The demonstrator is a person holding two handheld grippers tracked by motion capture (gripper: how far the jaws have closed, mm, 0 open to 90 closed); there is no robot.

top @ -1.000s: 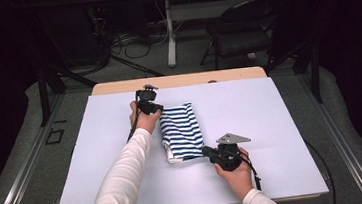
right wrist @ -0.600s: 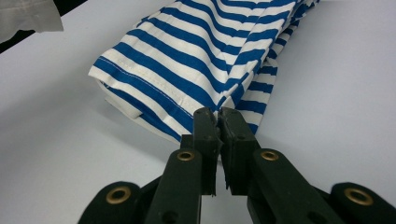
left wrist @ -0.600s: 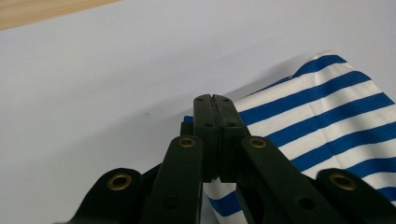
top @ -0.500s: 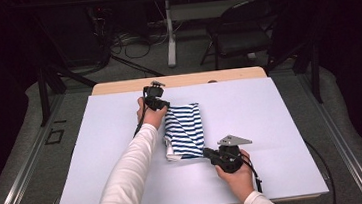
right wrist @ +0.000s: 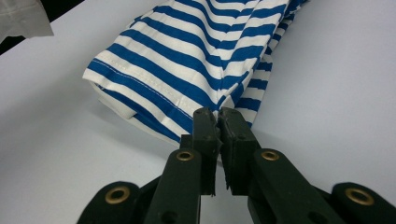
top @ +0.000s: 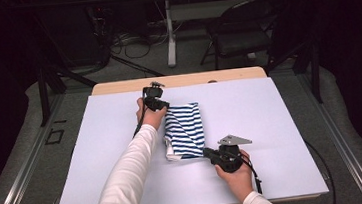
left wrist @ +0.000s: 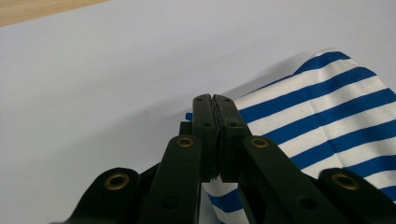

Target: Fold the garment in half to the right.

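A: Which step was shown?
B: Folding: the striped cloth [top: 186,130] lay mid-table; the left gripper [left wrist: 214,105] pinched its far corner, the right gripper [right wrist: 219,116] its near corner.
A: Next?
B: Probably lifting both corners together, evenly.

Rectangular table [top: 271,123], flat pale lavender-white top, light wooden edge along far side. Folded blue-and-white striped cloth [top: 185,129] lies directly on top, near middle, long side running away from person. Hemmed near end of cloth rests flat on surface; table surface matte, smooth.
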